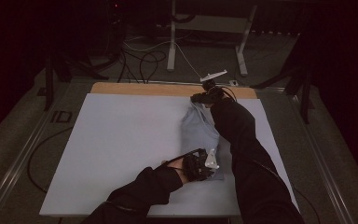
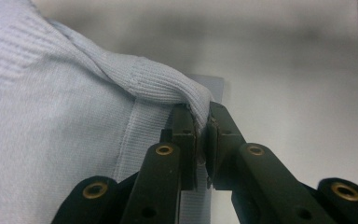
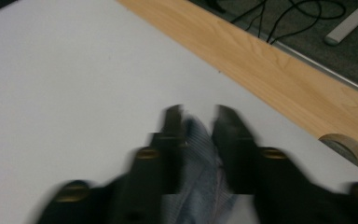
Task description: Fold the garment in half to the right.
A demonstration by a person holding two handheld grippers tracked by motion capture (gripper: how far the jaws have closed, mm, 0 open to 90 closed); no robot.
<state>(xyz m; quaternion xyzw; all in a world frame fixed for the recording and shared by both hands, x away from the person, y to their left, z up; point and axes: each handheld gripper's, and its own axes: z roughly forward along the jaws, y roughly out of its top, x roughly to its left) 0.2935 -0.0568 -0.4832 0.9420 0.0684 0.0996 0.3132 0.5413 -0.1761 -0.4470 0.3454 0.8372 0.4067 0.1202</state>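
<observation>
- the pale blue garment [image 1: 199, 135] lies on the worktop [image 1: 121, 140] right of centre, long axis running near to far.
- left gripper [image 2: 201, 123] pinches its near edge; right gripper [image 3: 198, 123] pinches the far end.

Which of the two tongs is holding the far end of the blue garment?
The right tongs, at the table's far wooden edge; the left tongs pinch the garment at its near end.

pale blue ribbed garment [image 2: 51, 116], white table [image 1: 121, 140] — black claws
</observation>
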